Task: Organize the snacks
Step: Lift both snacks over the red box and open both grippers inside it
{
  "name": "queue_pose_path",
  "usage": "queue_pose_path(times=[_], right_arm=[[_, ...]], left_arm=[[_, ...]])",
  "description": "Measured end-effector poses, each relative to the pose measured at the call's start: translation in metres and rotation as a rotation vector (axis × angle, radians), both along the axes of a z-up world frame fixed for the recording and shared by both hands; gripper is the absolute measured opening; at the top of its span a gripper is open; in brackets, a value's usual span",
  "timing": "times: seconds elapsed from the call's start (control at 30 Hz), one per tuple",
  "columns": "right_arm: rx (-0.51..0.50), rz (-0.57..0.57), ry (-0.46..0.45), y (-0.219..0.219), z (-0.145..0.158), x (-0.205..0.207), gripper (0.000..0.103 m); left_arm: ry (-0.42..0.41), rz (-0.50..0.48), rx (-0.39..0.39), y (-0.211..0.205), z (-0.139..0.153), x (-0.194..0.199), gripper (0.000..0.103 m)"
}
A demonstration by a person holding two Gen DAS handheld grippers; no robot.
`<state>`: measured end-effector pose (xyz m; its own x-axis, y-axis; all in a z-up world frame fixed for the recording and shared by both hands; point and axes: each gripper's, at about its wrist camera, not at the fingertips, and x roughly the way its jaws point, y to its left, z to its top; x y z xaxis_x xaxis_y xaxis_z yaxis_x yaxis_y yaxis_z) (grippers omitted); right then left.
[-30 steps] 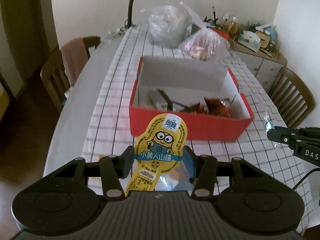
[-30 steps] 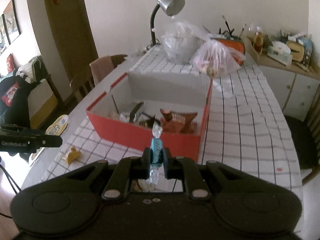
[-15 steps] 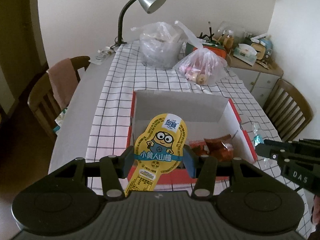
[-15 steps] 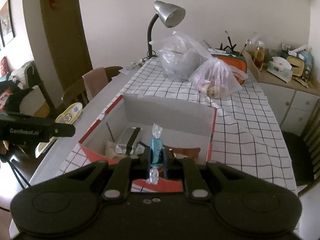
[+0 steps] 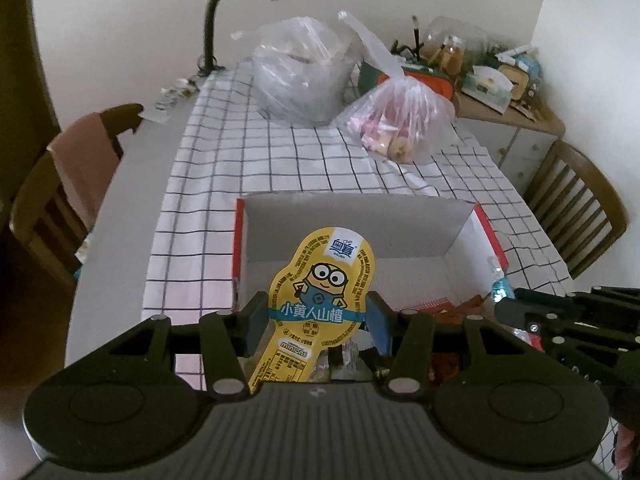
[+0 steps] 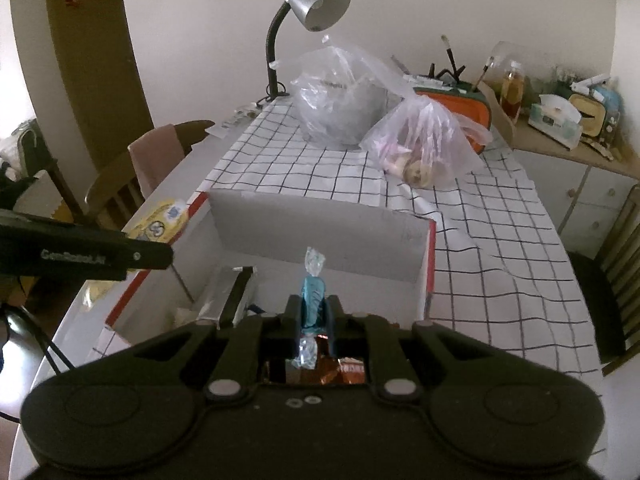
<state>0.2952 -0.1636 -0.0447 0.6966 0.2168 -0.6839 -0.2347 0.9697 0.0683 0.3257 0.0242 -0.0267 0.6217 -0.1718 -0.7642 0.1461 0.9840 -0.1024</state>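
Observation:
A yellow Minion snack pack point(image 5: 322, 300) stands upright in my left gripper point(image 5: 318, 322), which is shut on it above the near left part of the red box point(image 5: 494, 244). The right gripper point(image 6: 313, 312) is shut on a blue twist-wrapped candy point(image 6: 313, 294) over the near right part of the same box point(image 6: 430, 256). From the right wrist view the left gripper's finger point(image 6: 86, 254) and its yellow pack point(image 6: 160, 222) show at the box's left wall. From the left wrist view the right gripper point(image 5: 504, 300) shows at the lower right, the candy point(image 5: 501, 286) at its tip. Silver and brown wrapped snacks point(image 6: 228, 296) lie inside the box.
Two clear plastic bags point(image 5: 304, 68) point(image 5: 400, 120) sit on the checked tablecloth point(image 5: 280, 160) behind the box. A silver desk lamp point(image 6: 316, 0) stands at the table's far end. Wooden chairs point(image 5: 52, 196) point(image 5: 580, 208) flank the table; a cluttered sideboard point(image 6: 560, 120) is at the far right.
Both grippers have travelled forward from in front of the box to above its inside, each still holding its snack. The box now fills the lower middle of both views.

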Motion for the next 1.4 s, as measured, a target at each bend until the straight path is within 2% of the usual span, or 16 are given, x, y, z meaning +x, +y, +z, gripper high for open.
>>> queue_pose_path(times=[0.33, 0.8, 1.1, 1.4], right_arm=[[-0.003, 0.001, 0.084, 0.014, -0.035, 0.027, 0.011], [-0.03, 0.002, 0.159, 0.027, -0.068, 0.022, 0.012], [-0.029, -0.01, 0.15, 0.028, -0.064, 0.012, 0.022], [-0.005, -0.006, 0.123, 0.021, -0.046, -0.004, 0.033]], left_arm=[[0.081, -0.052, -0.002, -0.003, -0.037, 0.028, 0.051], [0.149, -0.104, 0.064, -0.014, -0.074, 0.02, 0.051], [0.137, -0.099, 0.066, -0.013, -0.071, 0.009, 0.052], [0.092, -0.093, 0.038, -0.007, -0.049, -0.01, 0.057]])
